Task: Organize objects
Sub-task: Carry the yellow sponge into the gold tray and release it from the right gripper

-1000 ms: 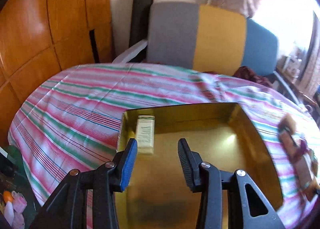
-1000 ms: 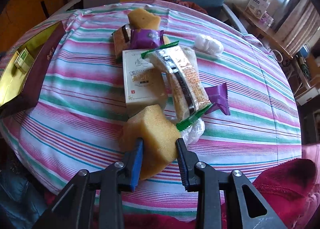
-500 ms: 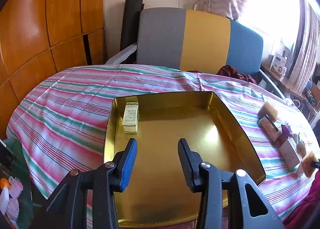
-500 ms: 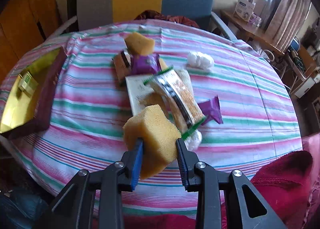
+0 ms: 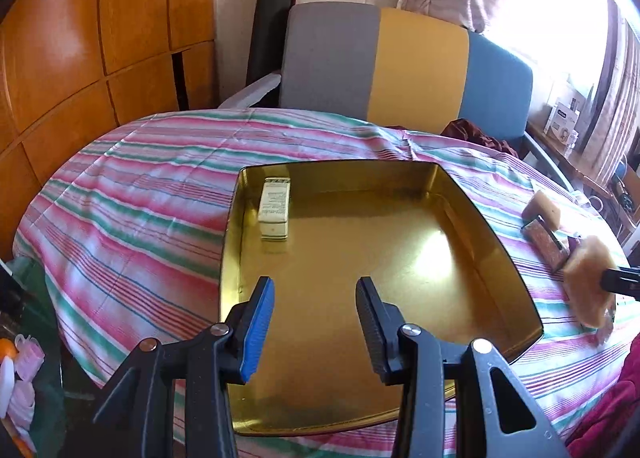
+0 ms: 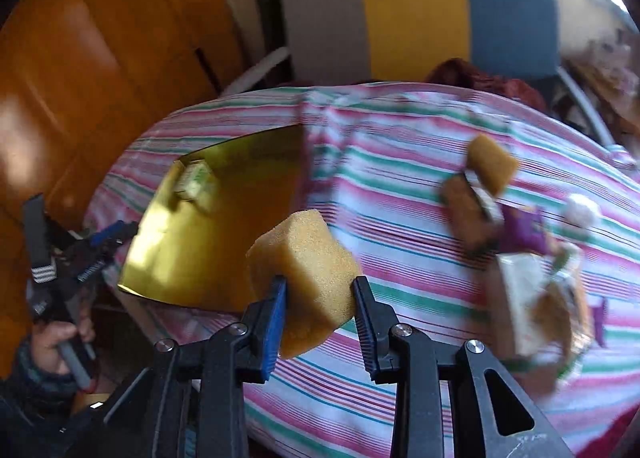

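My right gripper (image 6: 318,312) is shut on a yellow sponge block (image 6: 306,272) and holds it in the air above the striped cloth, just right of the gold tray (image 6: 224,242). The sponge also shows at the right edge of the left wrist view (image 5: 590,284). My left gripper (image 5: 314,322) is open and empty above the near part of the gold tray (image 5: 492,242). A small cream box (image 5: 275,208) lies in the tray's far left corner.
A pile of snack packets, a white box (image 6: 520,298), a second sponge (image 6: 492,162) and a white ball (image 6: 582,210) lies on the striped tablecloth (image 6: 400,218) to the right. A grey, yellow and blue chair (image 5: 400,66) stands behind the table. Wooden panels are at left.
My right gripper has lifted the sponge off the cloth and swung left toward the tray. My left gripper has drawn back and up from the tray, still open.
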Demonstrator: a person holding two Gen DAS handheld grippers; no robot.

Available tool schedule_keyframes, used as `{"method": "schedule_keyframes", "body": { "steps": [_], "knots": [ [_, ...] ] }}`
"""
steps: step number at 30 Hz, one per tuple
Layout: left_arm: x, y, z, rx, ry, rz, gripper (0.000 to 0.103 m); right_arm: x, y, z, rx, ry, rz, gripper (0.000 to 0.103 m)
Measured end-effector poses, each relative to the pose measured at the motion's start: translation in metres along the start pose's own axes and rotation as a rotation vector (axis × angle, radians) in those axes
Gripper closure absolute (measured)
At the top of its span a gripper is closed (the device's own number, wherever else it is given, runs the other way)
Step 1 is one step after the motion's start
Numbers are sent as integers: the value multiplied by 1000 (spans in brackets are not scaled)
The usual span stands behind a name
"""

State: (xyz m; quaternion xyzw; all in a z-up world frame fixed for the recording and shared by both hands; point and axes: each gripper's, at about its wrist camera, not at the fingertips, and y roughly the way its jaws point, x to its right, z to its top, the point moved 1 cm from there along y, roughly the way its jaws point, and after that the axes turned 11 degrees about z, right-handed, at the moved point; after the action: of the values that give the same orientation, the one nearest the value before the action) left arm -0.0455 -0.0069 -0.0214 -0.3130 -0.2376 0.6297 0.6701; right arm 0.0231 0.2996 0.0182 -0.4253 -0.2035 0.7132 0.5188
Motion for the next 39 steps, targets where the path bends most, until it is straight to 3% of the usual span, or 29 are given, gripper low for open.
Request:
{"method": "schedule_keyframes", "body": {
  "steps": [9, 21, 25, 27, 28, 30, 39],
  "knots": [
    [-32, 6, -6, -40, -60, 26, 61, -55, 113, 39, -129, 21, 197, 70],
    [-85, 20, -19, -98, -186, 103, 61, -97, 238, 68, -234, 212, 242, 68],
    [-86, 23, -21, -106, -191, 103, 61, -105, 269, 71, -258, 291, 274, 60],
    [-87, 25, -22, -109, -193, 104, 61, -111, 280, 73, -263, 316, 331, 53],
    [-88, 25, -21, -109, -195, 104, 61, -112, 282, 73, -260, 329, 355, 39],
    [-90, 26, -21, -107, -200, 108, 61, -115, 276, 74, -233, 306, 365, 27],
    [-84, 16, -18, -76, -192, 109, 61, -114, 230, 66, -170, 135, 272, 16]
  ]
}}
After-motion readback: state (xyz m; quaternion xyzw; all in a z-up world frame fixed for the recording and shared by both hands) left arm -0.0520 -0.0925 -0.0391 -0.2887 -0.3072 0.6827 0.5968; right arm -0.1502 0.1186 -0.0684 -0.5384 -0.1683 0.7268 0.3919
